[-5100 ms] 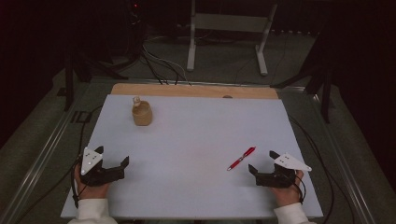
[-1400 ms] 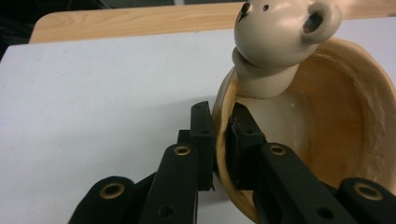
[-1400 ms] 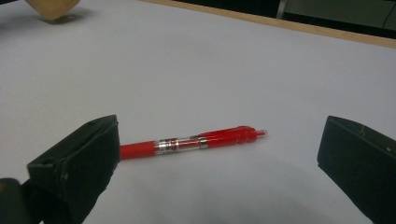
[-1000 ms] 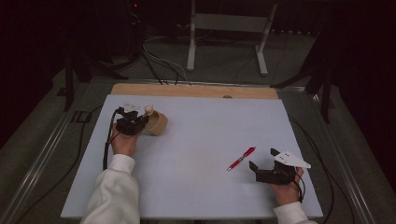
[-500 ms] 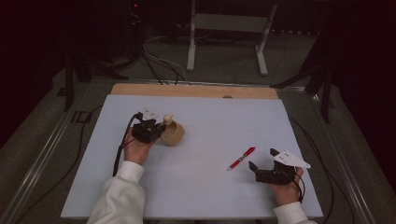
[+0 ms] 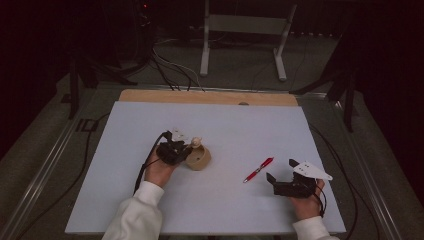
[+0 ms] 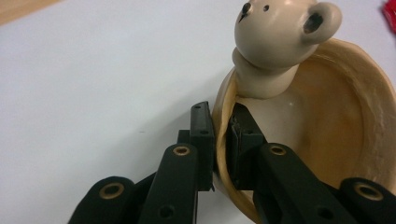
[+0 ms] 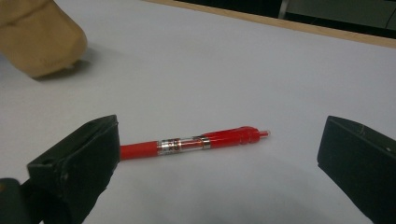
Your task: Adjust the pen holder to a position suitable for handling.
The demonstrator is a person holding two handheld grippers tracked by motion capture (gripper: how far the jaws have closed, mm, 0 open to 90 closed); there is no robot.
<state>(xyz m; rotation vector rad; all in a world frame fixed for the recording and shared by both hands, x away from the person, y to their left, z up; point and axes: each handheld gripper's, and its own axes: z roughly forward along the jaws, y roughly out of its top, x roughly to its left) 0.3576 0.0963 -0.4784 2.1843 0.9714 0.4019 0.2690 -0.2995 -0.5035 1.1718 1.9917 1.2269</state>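
Left claw (image 7: 219, 140) pinches the rim of the tan ceramic bear-headed cup (image 6: 198, 157). The red click pen (image 6: 258, 169) lies crosswise just ahead of the spread right claw (image 6: 281, 176), on the pale worktop (image 6: 235, 125).

- A tan cup (image 6: 199, 158) with a little bear head (image 7: 279, 39) on its rim sits near the middle of the white table (image 6: 225, 125). The bear has dark dots for eyes and round ears. The cup looks tipped over to one side. Its thin wall is pinched between two black jaws, one inside and one outside.
- A red pen (image 6: 258, 169) lies flat on the table, well apart from the cup. It has a clear middle with silver rings.
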